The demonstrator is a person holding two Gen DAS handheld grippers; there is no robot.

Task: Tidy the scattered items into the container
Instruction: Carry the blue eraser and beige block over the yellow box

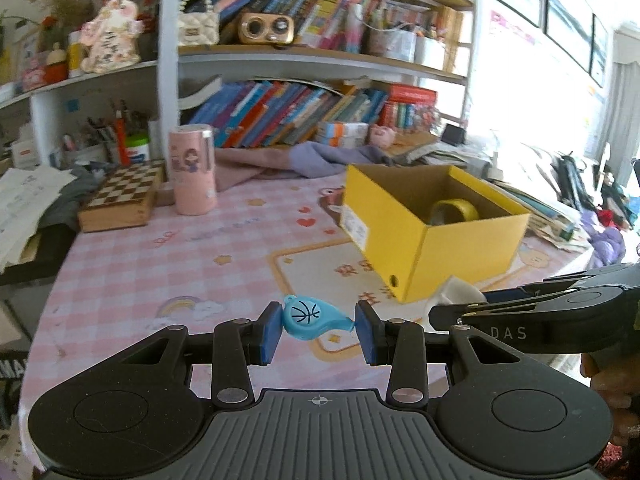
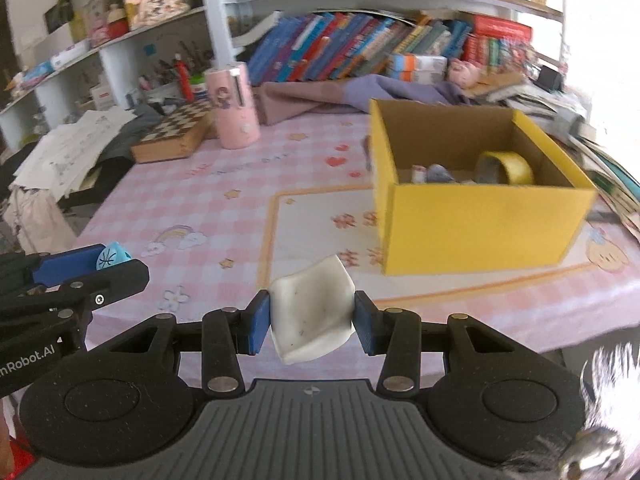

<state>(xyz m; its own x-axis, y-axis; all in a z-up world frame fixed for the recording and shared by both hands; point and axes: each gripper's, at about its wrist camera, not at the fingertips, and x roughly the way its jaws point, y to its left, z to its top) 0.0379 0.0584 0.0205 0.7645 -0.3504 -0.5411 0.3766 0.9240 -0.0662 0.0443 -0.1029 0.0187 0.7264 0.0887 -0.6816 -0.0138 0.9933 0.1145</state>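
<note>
A worktop (image 2: 208, 184) covered in a pink checked cloth printed with hearts, flowers and a rainbow fills most of both views, with crowded bookshelves (image 1: 304, 112) of leaning colourful books behind it. On the right part of the cloth stands an open yellow cardboard box (image 2: 480, 224) with a plain brown inside; a roll of yellow tape (image 2: 506, 168) lies on its floor near the far right corner, and a few small grey and white bits lie beside it, too blurred to name. Towards the far left of the cloth a folded wooden chessboard case (image 1: 122, 196) lies flat, and just to its right a pink cylindrical tumbler (image 1: 192, 170) with a cartoon girl stands upright. The right tongs (image 2: 312, 320) hang above the near edge of the cloth, short of the box, their blue pads pinching a white, slightly soiled, soft square piece (image 2: 310, 312) by its two sides. The left tongs (image 1: 318, 334) are held beside them, also over the near cloth, pinching a small light-blue plastic whistle (image 1: 308, 318) with a basketball drawn on it, held end to end between the pads, clear of the cloth.
</note>
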